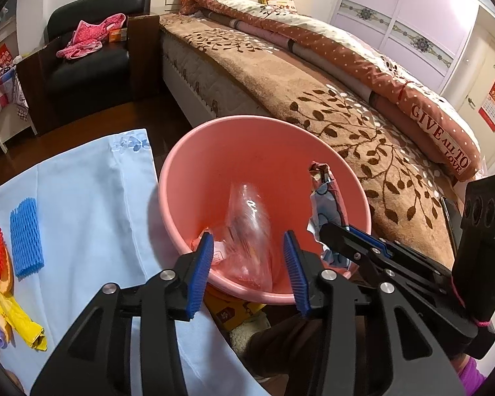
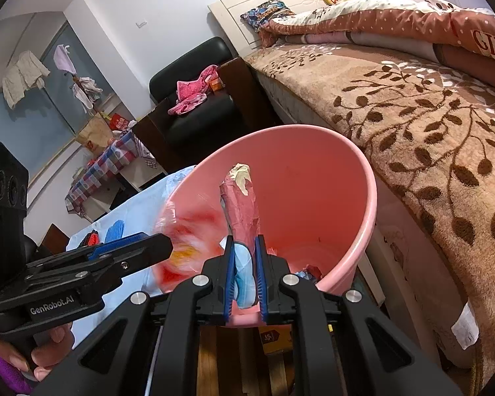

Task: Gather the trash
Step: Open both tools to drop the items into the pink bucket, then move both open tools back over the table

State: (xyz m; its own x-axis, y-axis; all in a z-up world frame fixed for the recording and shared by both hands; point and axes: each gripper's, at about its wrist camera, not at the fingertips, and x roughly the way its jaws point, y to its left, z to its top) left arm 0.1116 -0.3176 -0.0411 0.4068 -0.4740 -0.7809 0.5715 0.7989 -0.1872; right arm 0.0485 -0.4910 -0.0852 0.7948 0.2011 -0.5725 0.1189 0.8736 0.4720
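Smooth pink plastic bin (image 1: 194, 151)

We hold both grippers angled downward, side by side. Our left gripper (image 1: 247, 264) has its blue-padded fingers (image 1: 201, 270) spread wide, nothing pressed between them. Our right gripper (image 2: 244, 264) has its fingers (image 2: 229, 270) pinched close on a crumpled wrapper (image 2: 242, 211). A hand (image 2: 46, 346) grips the left handle.

Pink round plastic bucket (image 1: 194, 151); brown fleece bedspread with dark leaf pattern (image 1: 313, 105); pale blue cloth (image 1: 82, 204); blue foam net sleeve (image 1: 26, 237).
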